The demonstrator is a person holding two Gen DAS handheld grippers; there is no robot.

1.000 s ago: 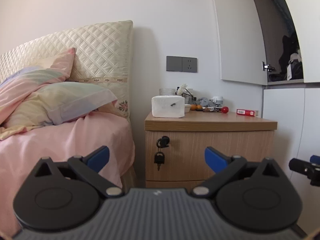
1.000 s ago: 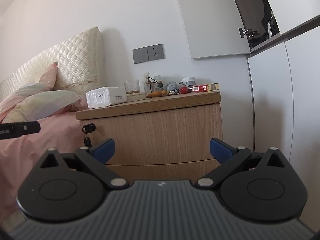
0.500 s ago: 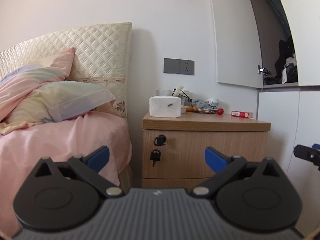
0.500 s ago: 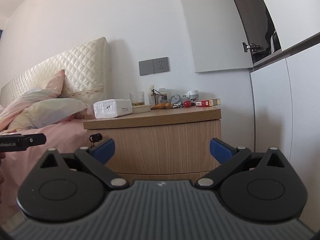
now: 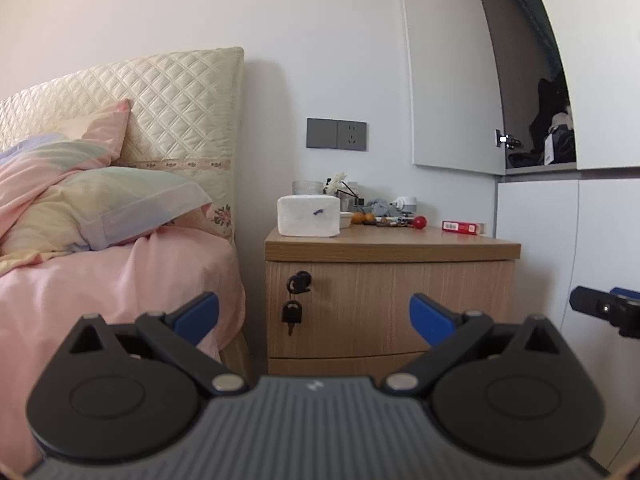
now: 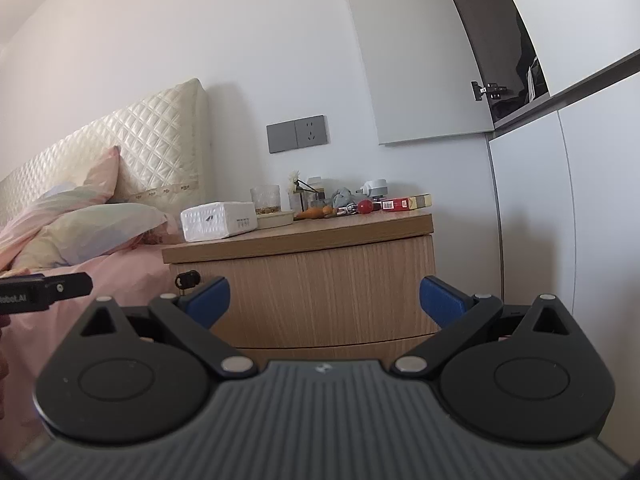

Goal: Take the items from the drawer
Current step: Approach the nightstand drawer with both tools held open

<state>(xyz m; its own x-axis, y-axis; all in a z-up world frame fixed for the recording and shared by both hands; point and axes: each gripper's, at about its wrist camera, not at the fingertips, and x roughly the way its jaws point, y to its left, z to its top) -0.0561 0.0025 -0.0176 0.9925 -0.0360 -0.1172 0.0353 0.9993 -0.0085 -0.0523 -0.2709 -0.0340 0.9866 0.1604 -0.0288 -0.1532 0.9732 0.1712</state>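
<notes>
Both grippers spread wide, empty, facing closed wooden bedside cabinet.

Pink-sheeted bed (image 5: 120, 280) at 9 o'clock; left gripper (image 5: 314, 314) fingers apart, gripping nothing; top wooden drawer front (image 5: 392, 304) shut at 12 o'clock, black key (image 5: 291, 314) hanging from its lock; white tissue box (image 5: 309, 215), red cigarette pack (image 5: 463, 227) on top. Right gripper (image 6: 324, 298) likewise released, same drawer ahead.

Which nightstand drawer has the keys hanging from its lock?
The upper drawer: keys dangle from the lock at its left end; the lower drawer shows none.
</notes>
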